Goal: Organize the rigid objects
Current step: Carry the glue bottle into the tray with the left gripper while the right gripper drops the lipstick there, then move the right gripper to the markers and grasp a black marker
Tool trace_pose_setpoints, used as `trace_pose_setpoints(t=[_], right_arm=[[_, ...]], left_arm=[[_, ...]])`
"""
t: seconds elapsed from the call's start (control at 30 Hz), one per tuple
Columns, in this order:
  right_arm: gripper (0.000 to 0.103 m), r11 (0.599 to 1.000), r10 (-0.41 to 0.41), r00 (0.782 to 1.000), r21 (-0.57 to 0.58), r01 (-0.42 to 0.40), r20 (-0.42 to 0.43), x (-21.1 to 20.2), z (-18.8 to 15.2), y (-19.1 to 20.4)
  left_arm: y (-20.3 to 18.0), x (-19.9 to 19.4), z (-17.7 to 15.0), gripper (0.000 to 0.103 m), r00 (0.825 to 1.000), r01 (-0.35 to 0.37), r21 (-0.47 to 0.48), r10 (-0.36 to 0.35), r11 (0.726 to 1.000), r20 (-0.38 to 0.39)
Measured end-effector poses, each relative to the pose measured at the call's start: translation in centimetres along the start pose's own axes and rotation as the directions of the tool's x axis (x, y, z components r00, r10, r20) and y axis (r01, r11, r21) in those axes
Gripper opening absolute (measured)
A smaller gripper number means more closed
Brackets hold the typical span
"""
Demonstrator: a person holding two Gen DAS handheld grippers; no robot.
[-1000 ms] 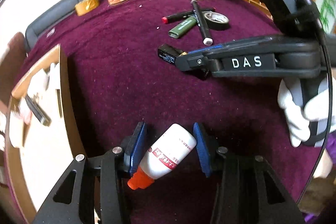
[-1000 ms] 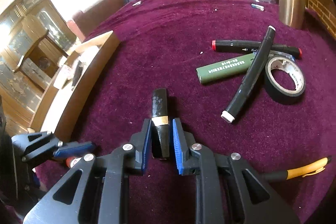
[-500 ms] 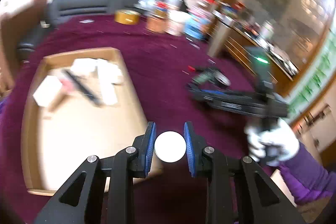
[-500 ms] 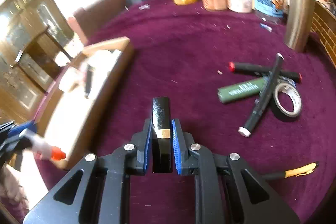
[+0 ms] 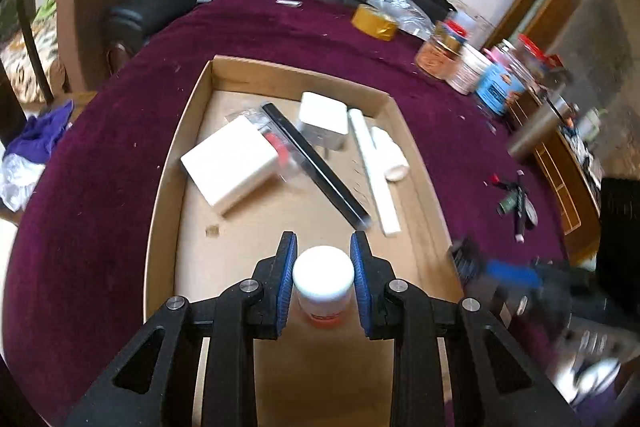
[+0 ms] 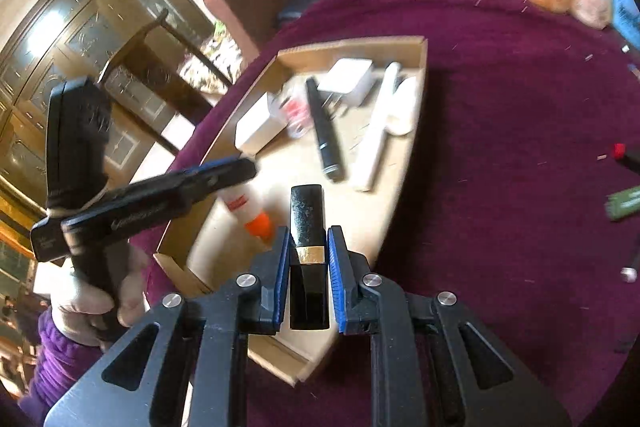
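The left claw [image 5: 323, 281] squeezes a white glue bottle [image 5: 323, 277]; the right claw [image 6: 308, 277] squeezes a black lipstick tube [image 6: 307, 259] — both just above the cardboard box [image 5: 416, 179]. Go low, then let go gently — no dropping.

White glue bottle [image 5: 323, 273] with orange cap, held cap-down over cardboard tray [image 5: 168, 163] (near its front end). Black lipstick tube [image 6: 307, 227] with gold band, pointing forward above tray's near corner. Inside already: white boxes, black pen [image 5: 316, 167], white tubes.
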State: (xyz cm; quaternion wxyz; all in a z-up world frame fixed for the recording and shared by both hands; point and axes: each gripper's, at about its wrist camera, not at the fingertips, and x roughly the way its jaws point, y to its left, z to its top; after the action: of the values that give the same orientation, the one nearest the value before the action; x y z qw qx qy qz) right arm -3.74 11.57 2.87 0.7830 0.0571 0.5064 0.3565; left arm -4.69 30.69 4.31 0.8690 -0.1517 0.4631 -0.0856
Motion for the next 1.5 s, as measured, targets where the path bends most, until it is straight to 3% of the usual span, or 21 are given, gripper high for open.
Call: trace_pose_setpoints(t=[0.1,0.17,0.23,0.3,0.4,0.47,0.63,0.73,0.83,0.9,0.97,1.17,1.23,1.37,1.5], right_arm=[[0.016,1.0,0.002,0.999,0.012,-0.001,-0.035,2.3,0.8,0.2],[0.017,1.0,-0.002,0.999,-0.002,0.002,-0.044,3.2,0.9,0.8],[0.017,1.0,-0.024,0.999,-0.012,0.024,-0.033,4.0,1.3,1.1],[0.019,1.0,-0.015,1.0,-0.006,0.015,-0.021,4.2,1.5,1.3],[0.021,1.0,-0.009,1.0,0.019,0.009,0.017,3.2,1.6,0.9],[0.021,0.999,-0.011,0.999,0.038,0.009,0.051,2.0,1.6,0.2],[0.021,0.996,-0.045,0.991,0.078,0.035,0.123,-2.2,0.3,-2.3],[0.02,0.99,-0.105,0.98,0.112,0.086,0.17,-5.8,-1.0,-4.8],[0.02,0.973,-0.199,0.953,0.163,0.165,0.228,-10.0,-2.6,-8.3],[0.02,0.951,-0.264,0.932,0.231,0.208,0.25,-13.1,-3.9,-11.4],[0.02,0.923,-0.314,0.913,0.309,0.229,0.261,-15.7,-5.2,-14.5],[0.02,0.86,-0.405,0.878,0.433,0.271,0.256,-19.8,-7.0,-20.5],[0.02,0.852,-0.415,0.876,0.443,0.28,0.245,-19.9,-6.3,-22.1],[0.02,0.82,-0.475,0.851,0.465,0.335,0.224,-19.1,-4.2,-24.4],[0.02,0.822,-0.453,0.878,0.452,0.346,0.152,-16.2,-2.6,-26.3]], left_arm=[[1.5,1.5,0.8,0.031,1.0,0.0,-0.055,0.0,0.999,0.002],[2.3,1.8,0.9,0.052,1.0,0.011,-0.1,-0.009,0.995,0.012],[2.7,1.6,0.9,0.052,0.999,0.021,-0.118,-0.016,0.993,0.036],[2.3,0.5,0.7,0.054,0.996,0.012,-0.088,-0.004,0.996,0.09],[1.3,-0.9,0.6,0.066,0.981,-0.061,-0.025,0.064,0.998,0.185],[0.9,-0.7,0.8,0.067,0.977,-0.071,0.004,0.068,0.997,0.202],[-0.9,0.3,1.0,0.067,0.983,-0.104,0.107,0.086,0.989,0.16],[-2.2,2.3,0.7,0.067,0.988,-0.153,0.182,0.148,0.971,0.037],[-2.7,4.9,-0.8,0.067,0.965,-0.225,0.259,0.251,0.939,-0.074],[-3.4,4.8,-1.5,0.068,0.958,-0.247,0.318,0.28,0.915,-0.06],[-3.6,4.6,-1.9,0.069,0.956,-0.255,0.332,0.287,0.908,-0.052],[-1.9,3.5,-2.5,0.069,0.971,-0.193,0.301,0.226,0.934,-0.078],[-1.7,2.6,-2.6,0.069,0.989,-0.098,0.284,0.124,0.954,-0.076],[-1.9,-1.2,-2.7,0.069,0.999,-0.038,0.207,0.036,0.978,0.012],[-4.0,-6.0,-3.8,0.07,0.991,0.072,0.172,-0.09,0.982,0.096]])
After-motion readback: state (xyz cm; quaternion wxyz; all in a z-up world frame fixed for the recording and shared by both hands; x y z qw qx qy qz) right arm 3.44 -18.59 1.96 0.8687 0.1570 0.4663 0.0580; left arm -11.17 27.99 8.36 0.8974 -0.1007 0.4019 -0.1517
